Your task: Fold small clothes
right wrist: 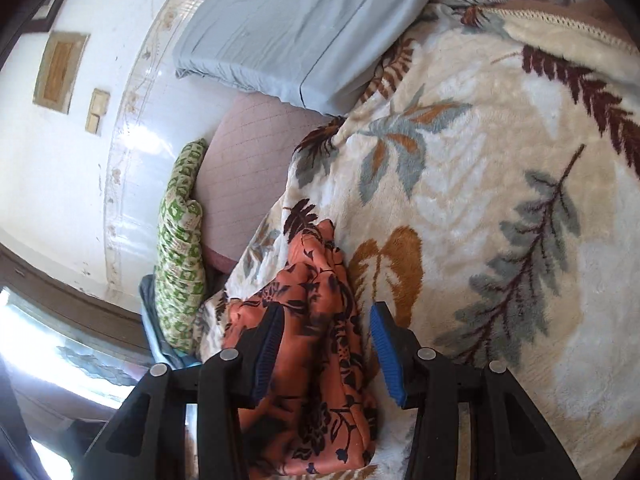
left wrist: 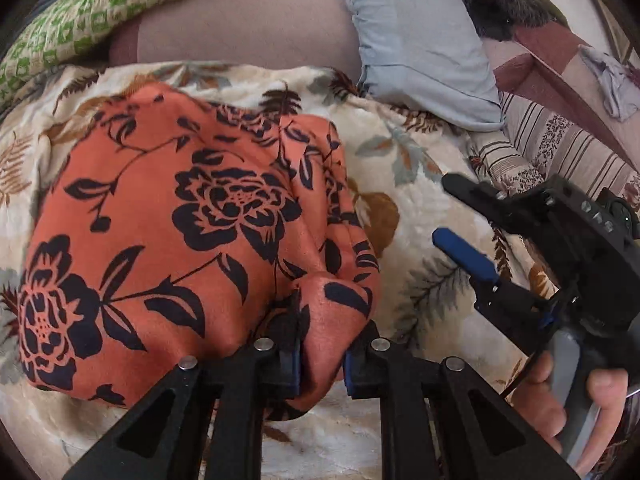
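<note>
L gripper (left wrist: pixel 322 354) pinches a bunched fold of the orange floral garment (left wrist: pixel 168 216) on the leaf-print blanket (left wrist: pixel 420 168). R gripper (right wrist: pixel 324 344) w/ jaws wide apart, holding nothing, garment lying between them.

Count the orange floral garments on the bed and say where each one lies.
1. The orange floral garment lies on the leaf-print blanket, one bunched end between the jaws of the left gripper. Others may be hidden under bedding.

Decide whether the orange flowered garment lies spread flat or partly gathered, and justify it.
Partly gathered. The orange garment lies broad on the leaf-patterned blanket, but its right edge is bunched into folds, and the left gripper pinches a fold.
</note>
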